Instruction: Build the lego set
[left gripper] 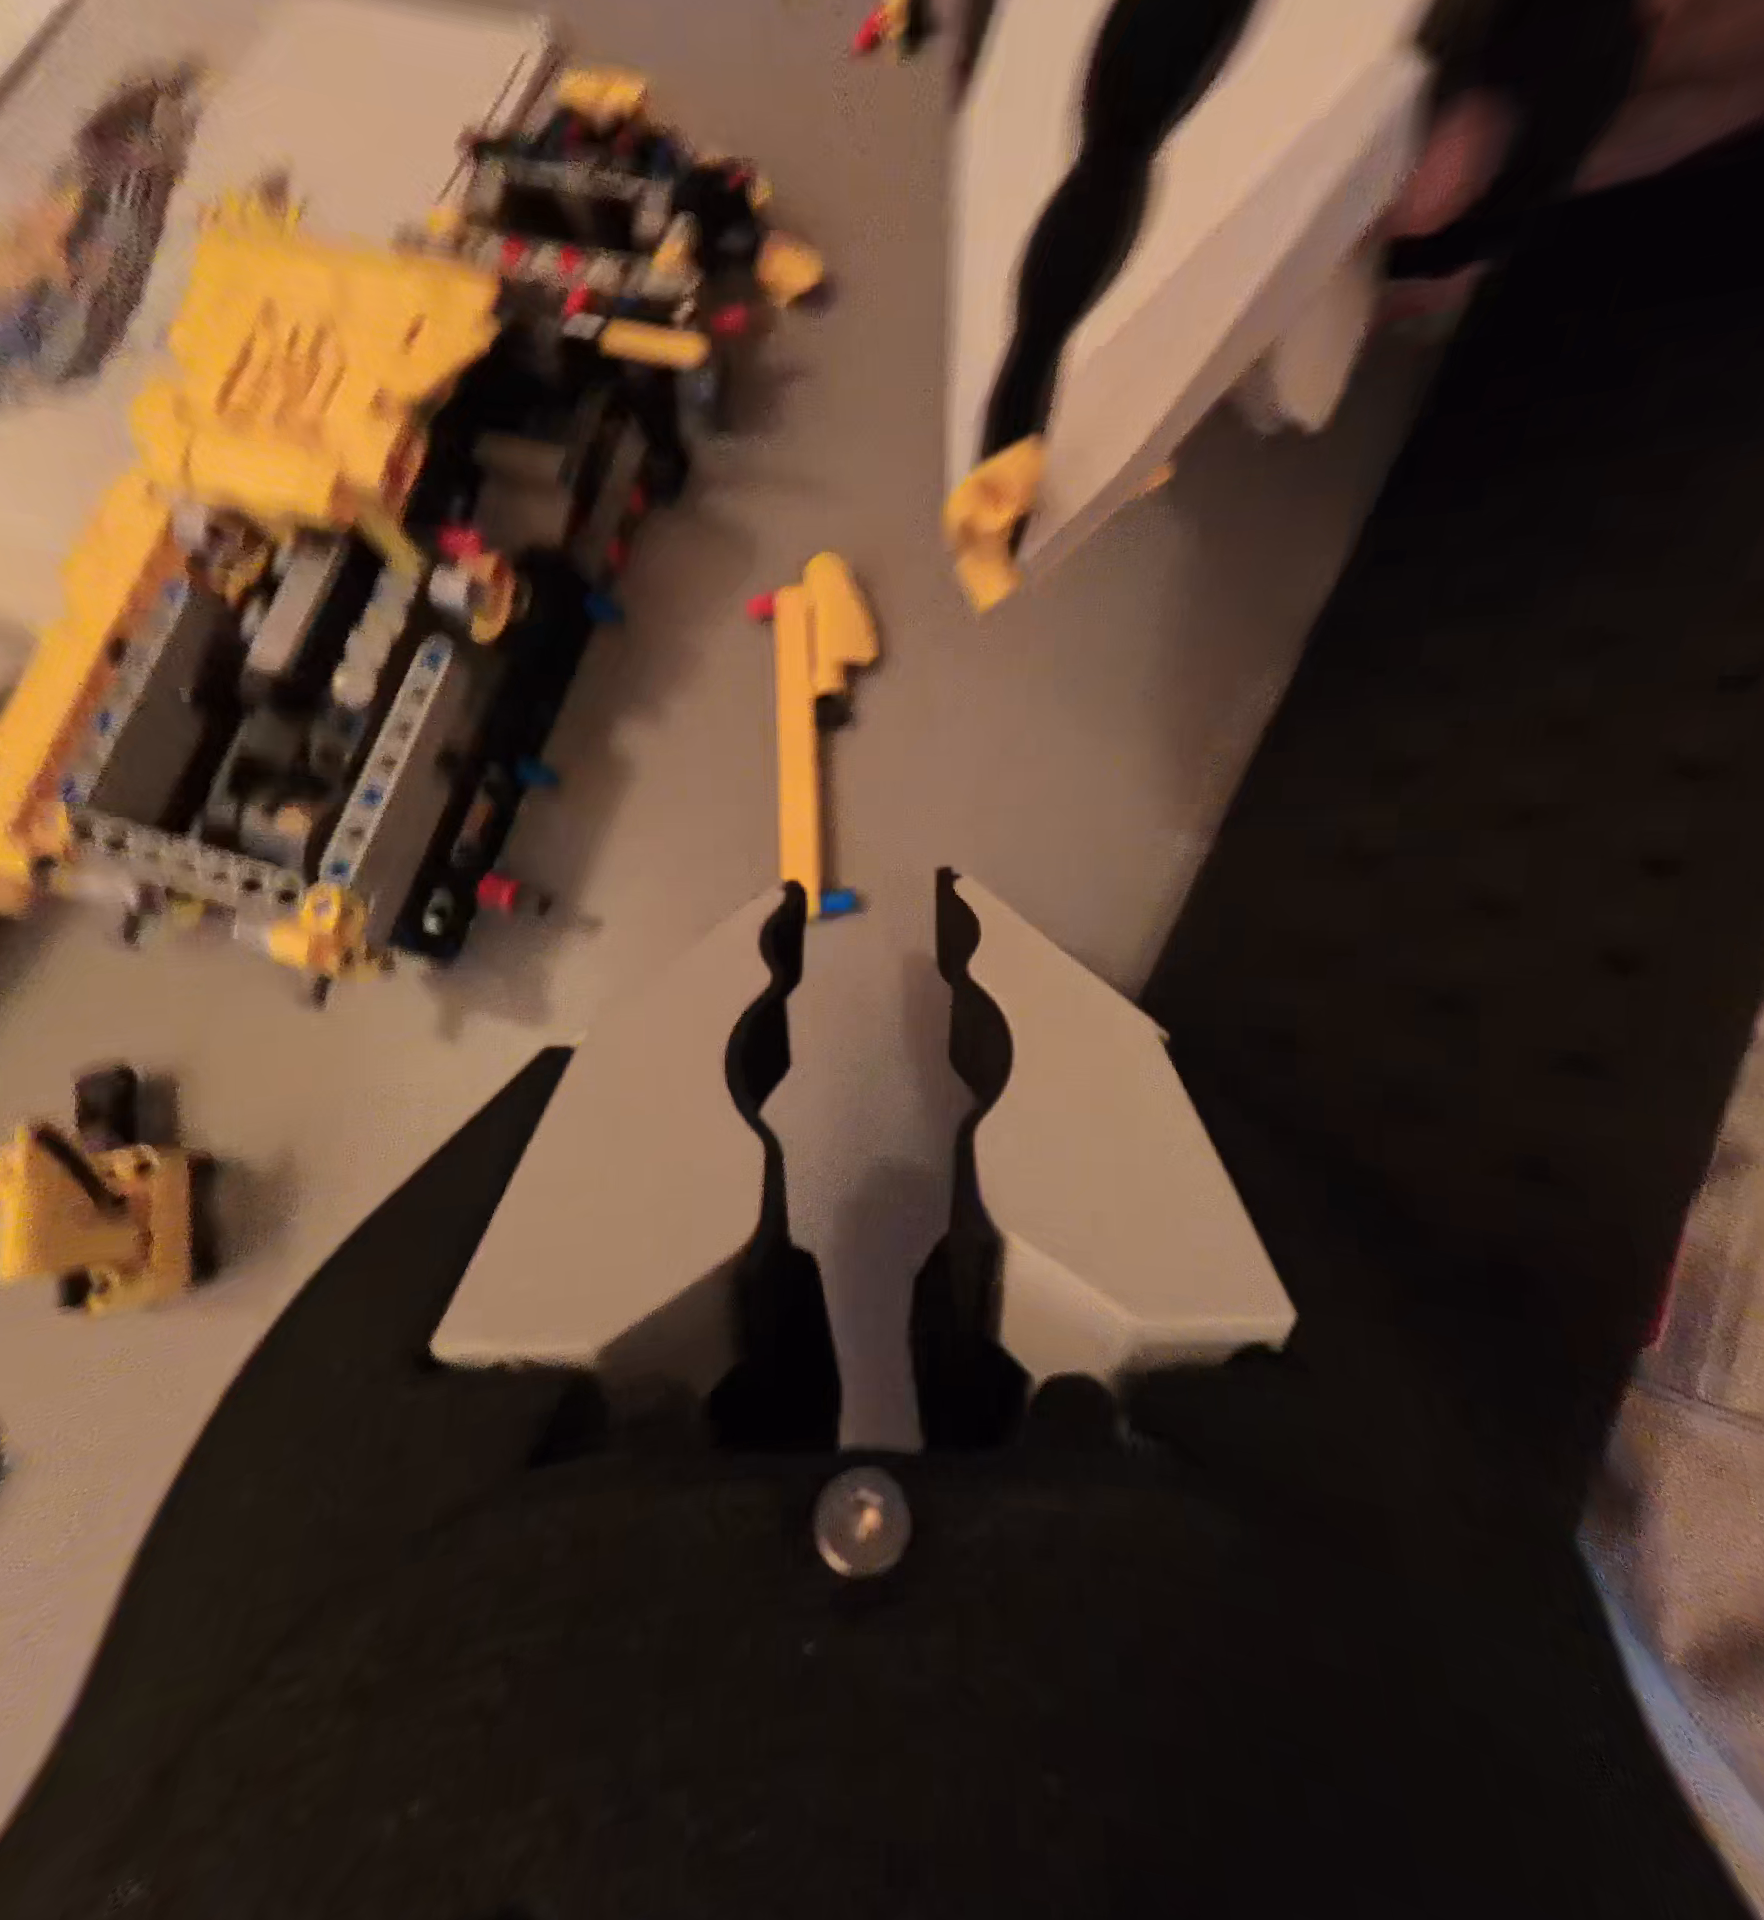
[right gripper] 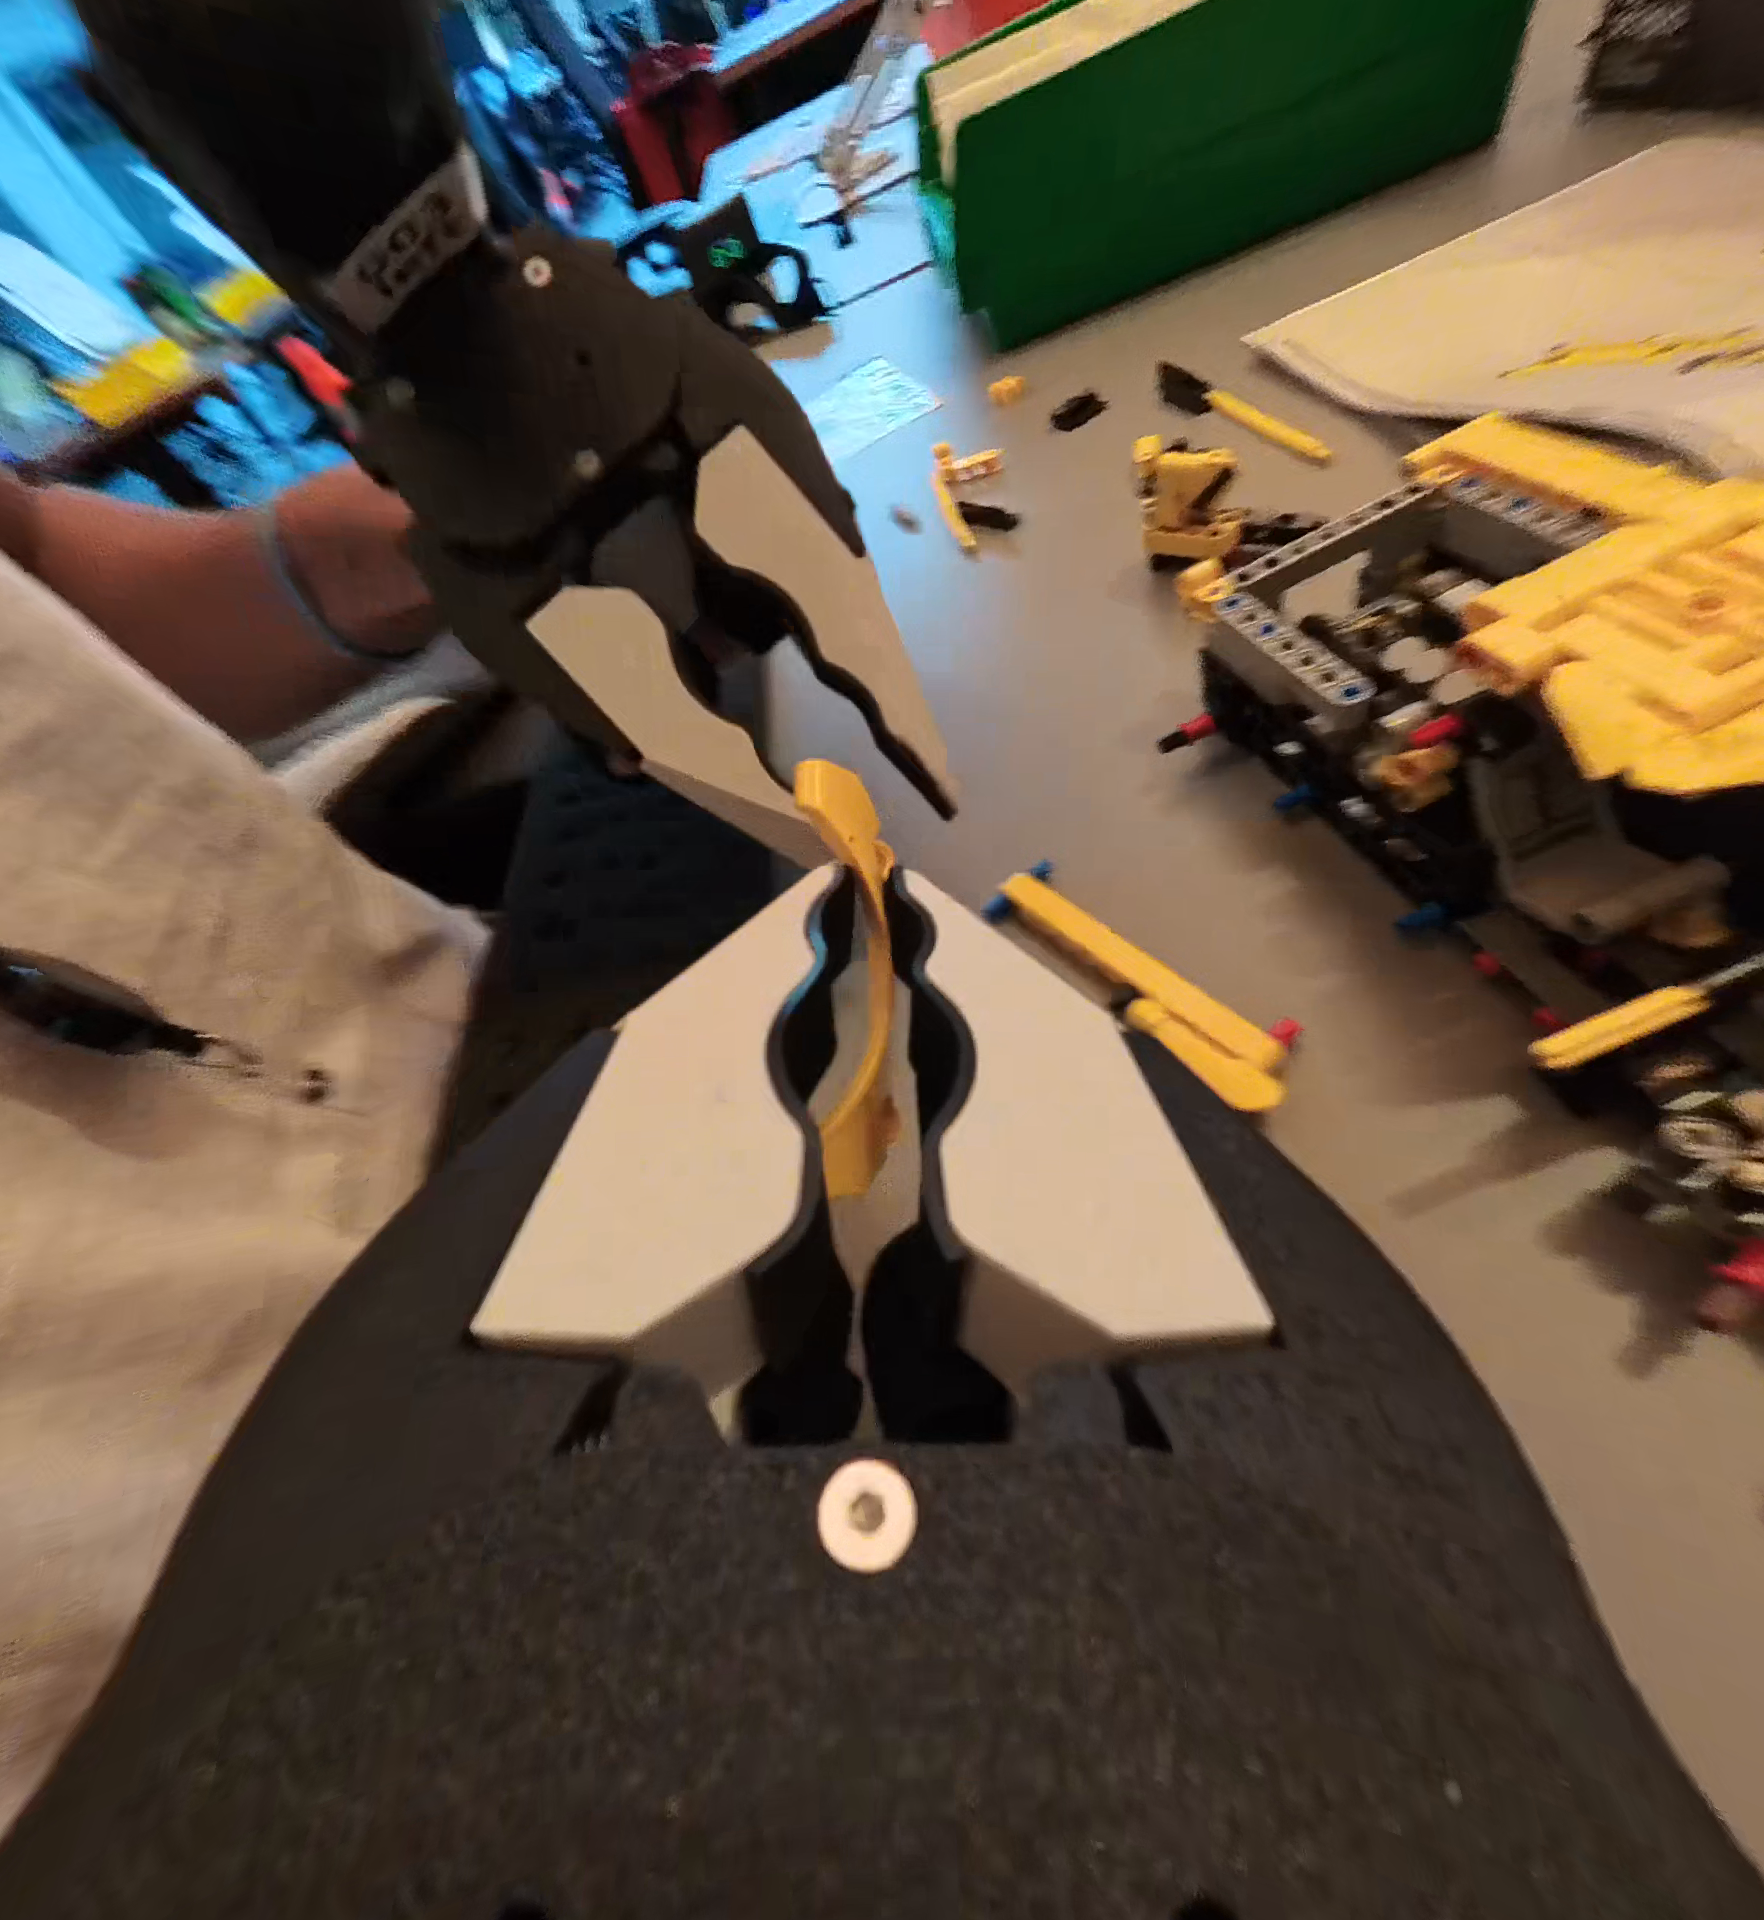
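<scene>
On grey tabletop (right gripper: 1044,665): large yellow-and-black brick vehicle model (left gripper: 317,582), partly built, chassis exposed. Loose: long yellow beam sub-assembly (left gripper: 805,717), small yellow-black cluster (left gripper: 93,1195). Right gripper (right gripper: 865,883) clamps curved yellow panel piece (right gripper: 862,997), unattached. Left gripper (left gripper: 870,894) parted, empty. Much remains.

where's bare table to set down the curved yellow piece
Bare table lies between the long yellow beam and the table's edge. It is crowded left of the beam, around the big model and loose bits.
</scene>
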`<state>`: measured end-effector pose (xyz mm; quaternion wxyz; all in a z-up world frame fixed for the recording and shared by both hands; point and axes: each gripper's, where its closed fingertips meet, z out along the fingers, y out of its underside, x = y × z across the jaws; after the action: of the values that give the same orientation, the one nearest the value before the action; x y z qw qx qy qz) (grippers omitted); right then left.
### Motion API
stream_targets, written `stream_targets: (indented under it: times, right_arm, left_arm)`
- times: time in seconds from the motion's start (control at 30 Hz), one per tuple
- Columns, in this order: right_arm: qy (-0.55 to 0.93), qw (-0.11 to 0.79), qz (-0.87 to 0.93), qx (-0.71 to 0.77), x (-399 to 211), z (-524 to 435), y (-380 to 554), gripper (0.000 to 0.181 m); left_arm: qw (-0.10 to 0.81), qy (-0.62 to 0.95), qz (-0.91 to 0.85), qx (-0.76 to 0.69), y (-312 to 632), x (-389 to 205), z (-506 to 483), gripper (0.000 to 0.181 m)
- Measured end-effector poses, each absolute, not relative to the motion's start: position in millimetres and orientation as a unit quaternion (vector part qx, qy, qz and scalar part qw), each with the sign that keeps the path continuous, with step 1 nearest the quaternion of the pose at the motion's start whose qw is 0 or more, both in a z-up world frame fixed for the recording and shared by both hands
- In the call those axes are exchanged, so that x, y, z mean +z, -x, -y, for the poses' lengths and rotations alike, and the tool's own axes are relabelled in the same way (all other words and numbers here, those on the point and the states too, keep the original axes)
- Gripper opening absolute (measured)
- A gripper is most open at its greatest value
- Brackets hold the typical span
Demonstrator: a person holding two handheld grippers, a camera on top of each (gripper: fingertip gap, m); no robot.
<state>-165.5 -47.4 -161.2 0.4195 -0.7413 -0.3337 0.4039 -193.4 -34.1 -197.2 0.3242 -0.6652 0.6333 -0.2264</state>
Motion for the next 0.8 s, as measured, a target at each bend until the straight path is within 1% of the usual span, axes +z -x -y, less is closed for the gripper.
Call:
stream_targets:
  times: [0.1, 0.17, 0.2, 0.23, 0.27, 0.3, 0.37, 0.47, 0.5, 0.53, 0.67, 0.7, 0.73, 0.77, 0.8]
  right_arm:
    - [0.737, 0.486, 0.391, 0.260, -170.3, 27.2, 155.8, 0.005]
    - [0.738, 0.466, 0.470, 0.130, -196.0, 16.8, 148.8, 0.006]
    - [0.740, 0.443, 0.497, 0.094, -207.2, 13.7, 145.4, 0.005]
    - [0.746, 0.417, 0.512, 0.087, -214.8, 12.9, 143.0, 0.005]
    - [0.757, 0.394, 0.512, 0.100, -218.5, 13.6, 140.5, 0.006]
    - [0.766, 0.374, 0.505, 0.137, -218.1, 17.9, 140.9, 0.005]
    - [0.768, 0.341, 0.495, 0.222, -214.4, 32.7, 145.5, 0.005]
    - [0.750, 0.354, 0.536, 0.157, -222.6, 34.8, 138.0, 0.006]
    - [0.747, 0.359, 0.540, 0.149, -224.3, 36.2, 139.6, 0.006]
    - [0.745, 0.358, 0.541, 0.152, -226.7, 39.5, 141.9, 0.006]
    - [0.753, 0.353, 0.528, 0.171, -230.5, 46.2, 146.4, 0.006]
    - [0.757, 0.344, 0.526, 0.180, -230.9, 48.7, 146.4, 0.011]
    - [0.764, 0.328, 0.519, 0.196, -230.5, 52.1, 146.3, 0.027]
    - [0.768, 0.310, 0.515, 0.220, -226.9, 56.8, 146.8, 0.036]
    - [0.767, 0.302, 0.509, 0.249, -218.1, 60.1, 148.9, 0.040]
  left_arm:
    - [0.306, 0.703, -0.589, -0.254, 205.6, -211.9, 20.6, 0.025]
    - [0.303, 0.709, -0.588, -0.243, 209.8, -218.8, 12.5, 0.025]
    - [0.304, 0.707, -0.592, -0.239, 209.7, -219.4, 9.6, 0.025]
    - [0.306, 0.704, -0.596, -0.233, 209.0, -219.8, 6.7, 0.025]
    - [0.304, 0.703, -0.602, -0.225, 208.5, -222.3, 4.3, 0.026]
    - [0.296, 0.703, -0.609, -0.218, 207.6, -226.5, 3.5, 0.030]
    - [0.289, 0.695, -0.616, -0.231, 201.2, -228.1, 7.2, 0.031]
    - [0.283, 0.689, -0.621, -0.243, 194.4, -229.9, 11.8, 0.030]
    - [0.284, 0.687, -0.622, -0.246, 192.6, -229.9, 12.6, 0.027]
    - [0.284, 0.684, -0.624, -0.250, 190.8, -230.0, 13.6, 0.024]
    - [0.285, 0.676, -0.628, -0.260, 185.4, -229.9, 14.9, 0.024]
    - [0.283, 0.675, -0.629, -0.261, 185.5, -229.7, 15.1, 0.024]
    - [0.285, 0.674, -0.630, -0.260, 185.9, -229.3, 14.4, 0.023]
    - [0.287, 0.673, -0.630, -0.260, 186.4, -228.3, 13.9, 0.023]
    - [0.289, 0.671, -0.631, -0.260, 187.0, -226.8, 13.9, 0.023]
